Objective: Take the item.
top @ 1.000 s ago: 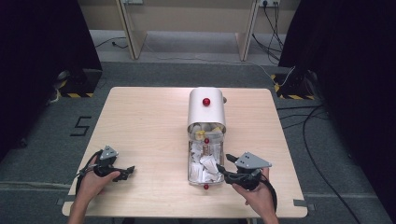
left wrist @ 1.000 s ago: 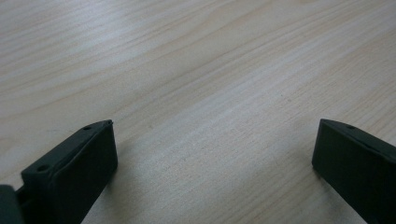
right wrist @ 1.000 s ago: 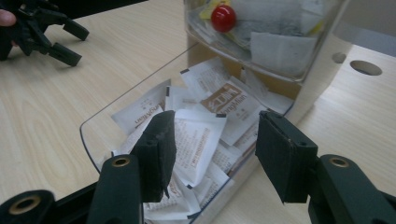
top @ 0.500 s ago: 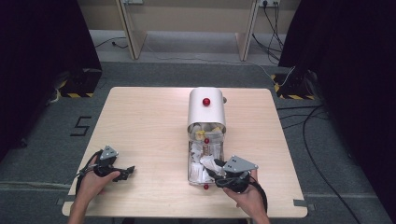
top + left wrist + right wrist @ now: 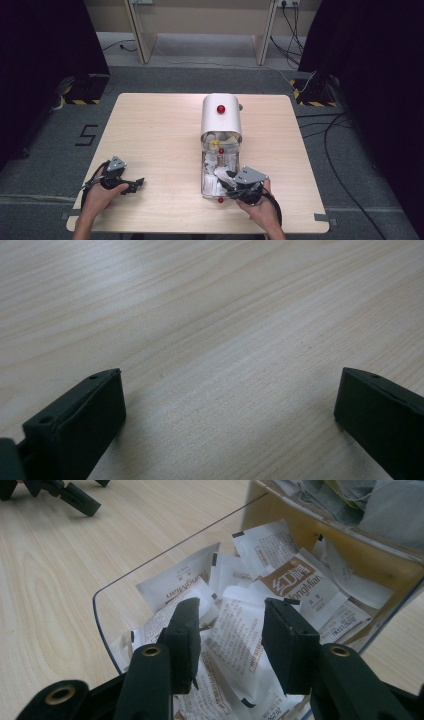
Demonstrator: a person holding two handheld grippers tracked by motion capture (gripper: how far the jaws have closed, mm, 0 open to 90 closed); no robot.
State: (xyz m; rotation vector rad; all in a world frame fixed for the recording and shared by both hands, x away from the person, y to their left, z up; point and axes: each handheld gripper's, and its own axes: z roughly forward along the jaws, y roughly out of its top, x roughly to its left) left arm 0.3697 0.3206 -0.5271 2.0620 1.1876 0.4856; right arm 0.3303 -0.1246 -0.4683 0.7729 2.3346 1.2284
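A clear plastic box [image 5: 205, 170] lies in the middle of the table, its far half under a white domed cover [image 5: 221, 120] with a red knob [image 5: 220, 109]. The near half holds several white paper sachets [image 5: 215, 172], one printed brown [image 5: 295, 580]. My right gripper [image 5: 226, 180] reaches into the box from the front right. Its jaws are open over the pile [image 5: 230, 630], with a white sachet [image 5: 235, 635] lying between them. My left gripper [image 5: 136, 184] rests near the front left of the table, open on bare wood [image 5: 227, 405].
The box's clear curved wall [image 5: 150, 565] stands just left of my right jaws. Yellowish packets [image 5: 216, 144] sit under the cover's edge. A small red knob [image 5: 220, 200] marks the box's near end. The left gripper [image 5: 75, 497] lies farther off.
My right gripper has moved left and forward from beside the box to over the sachets inside it. The left gripper has stayed where it was.
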